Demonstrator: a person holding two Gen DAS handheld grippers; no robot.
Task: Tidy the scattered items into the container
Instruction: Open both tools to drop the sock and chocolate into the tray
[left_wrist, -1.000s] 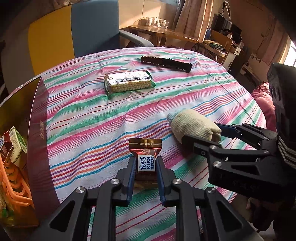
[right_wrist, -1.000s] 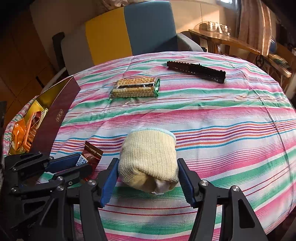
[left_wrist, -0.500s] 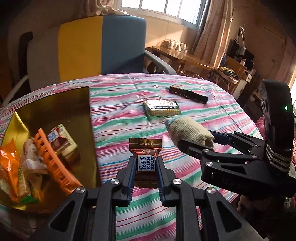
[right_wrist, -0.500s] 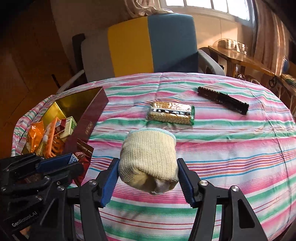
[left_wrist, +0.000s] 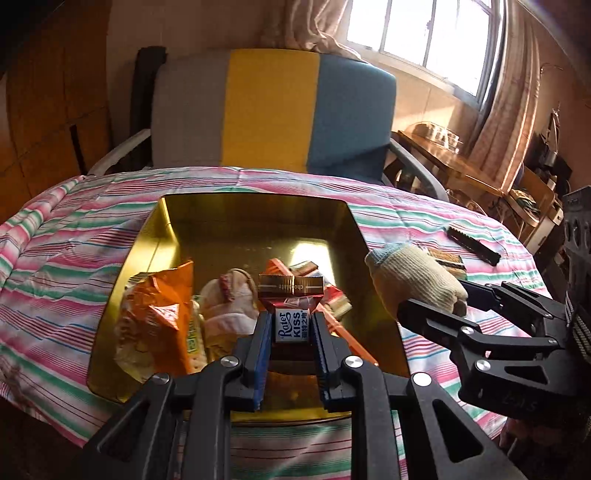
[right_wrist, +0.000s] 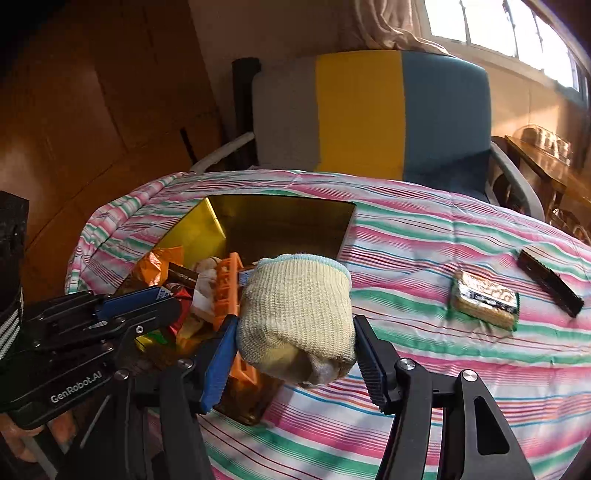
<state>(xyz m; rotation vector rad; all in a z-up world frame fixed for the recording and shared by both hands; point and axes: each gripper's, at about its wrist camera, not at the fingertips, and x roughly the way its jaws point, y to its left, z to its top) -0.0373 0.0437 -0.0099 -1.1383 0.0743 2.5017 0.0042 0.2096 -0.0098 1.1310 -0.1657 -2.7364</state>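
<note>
Your left gripper (left_wrist: 290, 345) clamps a chocolate packet (left_wrist: 291, 300) above the gold box (left_wrist: 255, 208); your right gripper (right_wrist: 295, 352) clasps a rolled glove (right_wrist: 295, 314). Beyond: cracker pack (right_wrist: 484, 303), black comb (right_wrist: 548, 282).

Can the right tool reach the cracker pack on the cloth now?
Probably not yet: the right tool is full with the rolled glove. The cracker pack itself lies uncovered.

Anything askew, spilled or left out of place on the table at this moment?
Nothing spilled or damaged. Two items lie outside the gold container: the cracker pack and the black comb, both on the striped tablecloth.
</note>
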